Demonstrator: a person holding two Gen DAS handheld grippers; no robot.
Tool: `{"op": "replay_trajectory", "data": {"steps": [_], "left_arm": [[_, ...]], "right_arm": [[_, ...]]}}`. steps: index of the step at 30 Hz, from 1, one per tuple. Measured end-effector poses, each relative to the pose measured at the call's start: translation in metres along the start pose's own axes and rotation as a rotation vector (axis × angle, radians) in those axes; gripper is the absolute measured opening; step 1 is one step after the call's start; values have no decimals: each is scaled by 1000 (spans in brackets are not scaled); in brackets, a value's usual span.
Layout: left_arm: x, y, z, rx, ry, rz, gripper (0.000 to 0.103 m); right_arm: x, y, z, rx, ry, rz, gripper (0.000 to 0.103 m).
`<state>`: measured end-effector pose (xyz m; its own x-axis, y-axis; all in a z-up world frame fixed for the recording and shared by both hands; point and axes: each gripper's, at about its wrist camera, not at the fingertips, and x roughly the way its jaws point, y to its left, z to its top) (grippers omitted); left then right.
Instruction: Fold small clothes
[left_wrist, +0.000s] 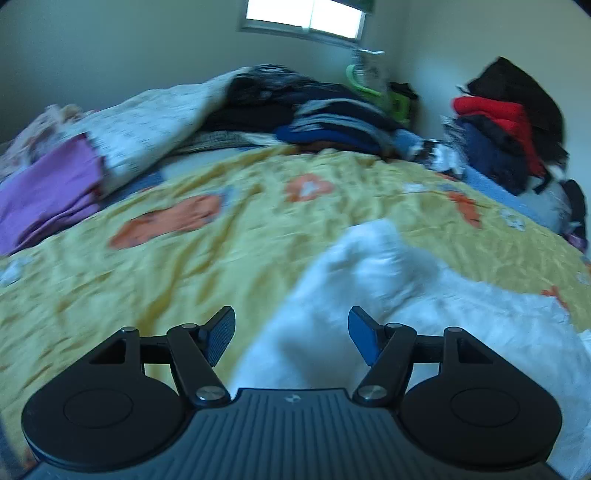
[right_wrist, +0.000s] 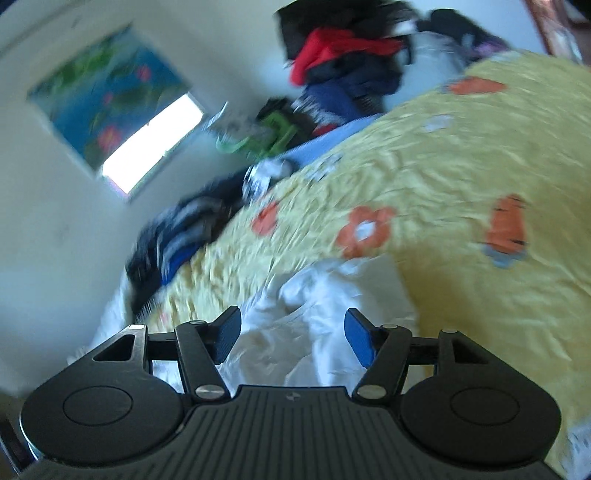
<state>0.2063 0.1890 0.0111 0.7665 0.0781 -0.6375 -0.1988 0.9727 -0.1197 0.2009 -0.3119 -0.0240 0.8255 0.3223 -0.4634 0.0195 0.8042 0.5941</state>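
A yellow flowered bedspread covers the bed, with a crumpled white garment lying on it just ahead of both tools. Only the left view shows the purple cloth; only the right shows a water-lily picture. Left tool and right tool — both spread apart, empty. No legible writing.
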Motion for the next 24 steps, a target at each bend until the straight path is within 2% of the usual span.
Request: {"op": "replay_trajectory", "data": {"steps": [4, 9, 15, 24], "left_arm": [[23, -41, 5, 65, -3, -47, 67], [62, -76, -2, 152, 46, -57, 67], [96, -78, -19, 180, 97, -29, 68], [110, -73, -24, 163, 115, -32, 71]], "right_arm": [[42, 21, -4, -125, 92, -58, 64], [76, 11, -10, -151, 159, -100, 65], [92, -7, -17, -123, 177, -77, 69], [101, -19, -16, -75, 198, -36, 71]]}}
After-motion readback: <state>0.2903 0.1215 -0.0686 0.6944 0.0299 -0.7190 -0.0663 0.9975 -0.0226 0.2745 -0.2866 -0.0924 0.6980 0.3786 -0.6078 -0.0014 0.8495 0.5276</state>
